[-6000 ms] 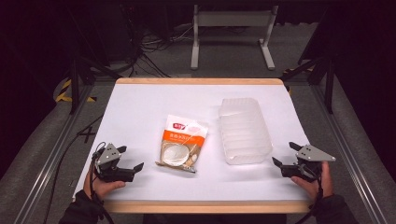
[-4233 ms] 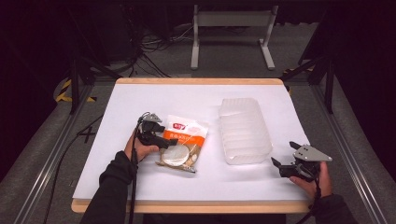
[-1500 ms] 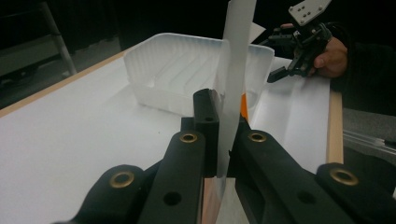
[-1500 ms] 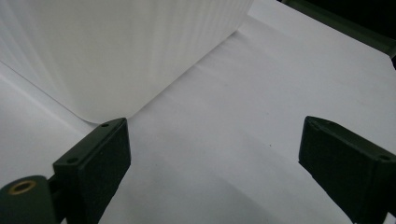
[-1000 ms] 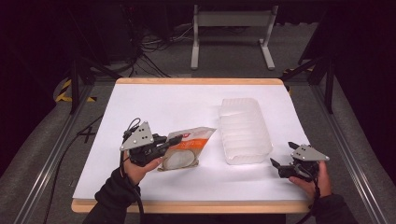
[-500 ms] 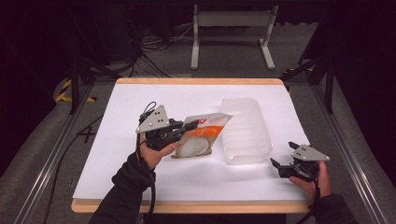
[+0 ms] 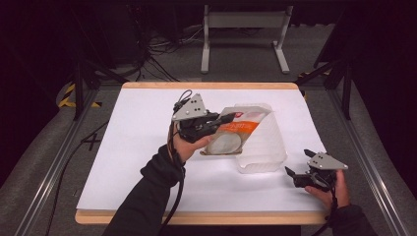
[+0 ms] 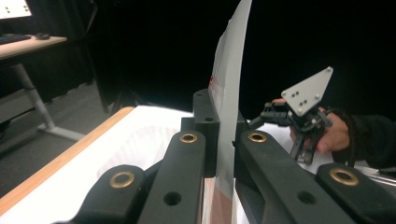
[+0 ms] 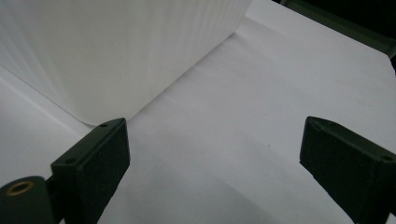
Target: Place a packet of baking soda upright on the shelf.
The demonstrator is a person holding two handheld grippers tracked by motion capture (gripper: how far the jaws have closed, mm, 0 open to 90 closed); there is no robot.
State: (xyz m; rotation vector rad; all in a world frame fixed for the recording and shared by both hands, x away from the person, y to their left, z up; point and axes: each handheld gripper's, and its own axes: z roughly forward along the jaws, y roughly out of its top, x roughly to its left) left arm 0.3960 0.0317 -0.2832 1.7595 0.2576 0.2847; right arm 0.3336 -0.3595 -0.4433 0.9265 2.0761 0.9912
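Observation:
An orange and white food pouch (image 7: 231,135) hangs above the white table (image 7: 128,147), pinched at one edge by my left gripper (image 7: 223,119), which is shut on it. In the left gripper view the pouch (image 8: 229,93) stands edge-on between the two black jaws of the left gripper (image 8: 223,135). The pouch overlaps the near left side of a clear ribbed plastic container (image 7: 263,147). My right gripper (image 7: 297,161) rests low at the table's front right, open with nothing in it. In the right gripper view the right gripper (image 9: 215,154) has bare table between its jaws and the container (image 9: 116,46) just ahead.
The table has a wooden rim (image 7: 196,216) and metal rails along both sides. The other hand and its gripper (image 8: 299,116) show farther off in the left gripper view. A metal stand (image 7: 243,39) and cables lie on the floor behind the table.
The left gripper has picked the pouch up off the table and carried it up and to the right, over the container's left side. The right gripper has stayed where it was.

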